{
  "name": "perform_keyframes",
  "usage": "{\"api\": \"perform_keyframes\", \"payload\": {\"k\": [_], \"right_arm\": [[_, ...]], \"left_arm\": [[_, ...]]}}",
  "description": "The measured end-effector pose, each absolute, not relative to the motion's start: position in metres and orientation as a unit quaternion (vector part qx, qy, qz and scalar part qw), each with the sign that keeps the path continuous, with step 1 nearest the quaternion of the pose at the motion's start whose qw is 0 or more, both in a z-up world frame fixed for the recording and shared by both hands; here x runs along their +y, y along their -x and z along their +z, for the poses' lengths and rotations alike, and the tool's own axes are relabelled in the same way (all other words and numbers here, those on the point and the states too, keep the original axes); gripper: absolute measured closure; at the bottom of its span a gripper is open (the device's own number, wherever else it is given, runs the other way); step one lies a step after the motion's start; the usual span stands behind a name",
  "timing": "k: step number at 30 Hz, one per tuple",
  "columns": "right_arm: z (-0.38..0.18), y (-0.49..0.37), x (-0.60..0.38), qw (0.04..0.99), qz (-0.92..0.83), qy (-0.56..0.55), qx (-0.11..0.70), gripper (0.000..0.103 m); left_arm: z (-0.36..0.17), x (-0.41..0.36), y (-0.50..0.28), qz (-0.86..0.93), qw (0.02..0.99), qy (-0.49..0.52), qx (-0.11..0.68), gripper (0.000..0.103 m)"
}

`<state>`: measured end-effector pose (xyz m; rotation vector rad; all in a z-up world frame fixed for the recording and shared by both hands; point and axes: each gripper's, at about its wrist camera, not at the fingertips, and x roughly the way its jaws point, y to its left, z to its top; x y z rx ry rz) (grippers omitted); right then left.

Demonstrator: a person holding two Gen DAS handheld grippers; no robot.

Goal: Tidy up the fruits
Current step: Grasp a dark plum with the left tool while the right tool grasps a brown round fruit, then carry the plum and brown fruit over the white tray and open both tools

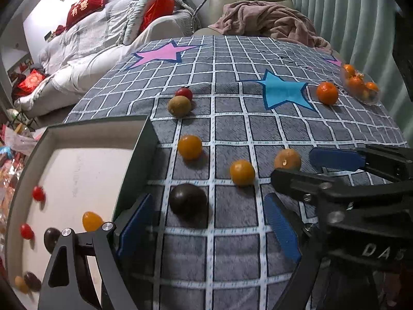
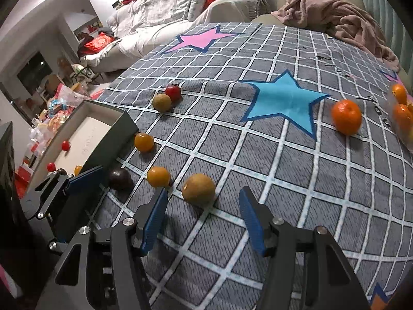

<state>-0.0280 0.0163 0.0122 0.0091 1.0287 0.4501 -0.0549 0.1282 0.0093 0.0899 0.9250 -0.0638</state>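
Note:
Fruits lie on a grey checked cloth (image 1: 232,245). My left gripper (image 1: 209,228) is open, its blue pads either side of and just behind a dark passion fruit (image 1: 188,201), seen in the right wrist view too (image 2: 119,178). My right gripper (image 2: 202,222) is open just behind a tan-yellow round fruit (image 2: 198,188), which shows in the left wrist view (image 1: 287,159). Two orange-yellow fruits (image 1: 242,172) (image 1: 189,147) lie between. A kiwi-like brown fruit (image 1: 179,106) touches a red tomato (image 1: 183,93). A tangerine (image 1: 327,93) sits far right. A shallow box (image 1: 144,155) at left holds several small fruits.
A clear plastic bag of tangerines (image 1: 360,84) lies at the cloth's far right edge. A pink blanket (image 1: 271,20) and a sofa with red cushions (image 1: 87,2) are behind. Clutter (image 2: 59,108) sits beyond the left edge by the box.

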Motion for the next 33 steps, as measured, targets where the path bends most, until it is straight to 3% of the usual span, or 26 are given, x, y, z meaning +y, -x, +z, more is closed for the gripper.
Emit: {"api": "perform_keyframes", "payload": {"k": [1, 3, 4, 7, 11, 33], "right_arm": [[0.012, 0.027, 0.017, 0.847, 0.212, -0.001, 0.487, 0.047], [0.012, 0.027, 0.020, 0.846, 0.211, 0.007, 0.489, 0.071], [0.012, 0.027, 0.018, 0.845, 0.215, 0.001, 0.490, 0.073], [0.012, 0.029, 0.009, 0.845, 0.212, -0.023, 0.491, 0.073], [0.013, 0.036, -0.007, 0.845, 0.207, -0.055, 0.491, 0.073], [0.027, 0.076, -0.029, 0.846, 0.203, -0.091, 0.485, 0.073]], "left_arm": [[0.009, 0.127, 0.054, -0.031, 0.894, -0.047, 0.445, 0.015], [0.009, 0.127, 0.054, -0.032, 0.894, -0.046, 0.445, 0.019], [0.009, 0.127, 0.054, -0.036, 0.894, -0.042, 0.444, 0.028], [0.011, 0.130, 0.052, -0.036, 0.893, -0.032, 0.448, 0.044], [0.013, 0.142, 0.050, -0.019, 0.892, -0.025, 0.451, 0.074], [0.031, 0.148, 0.072, -0.041, 0.888, 0.025, 0.457, 0.074]]}}
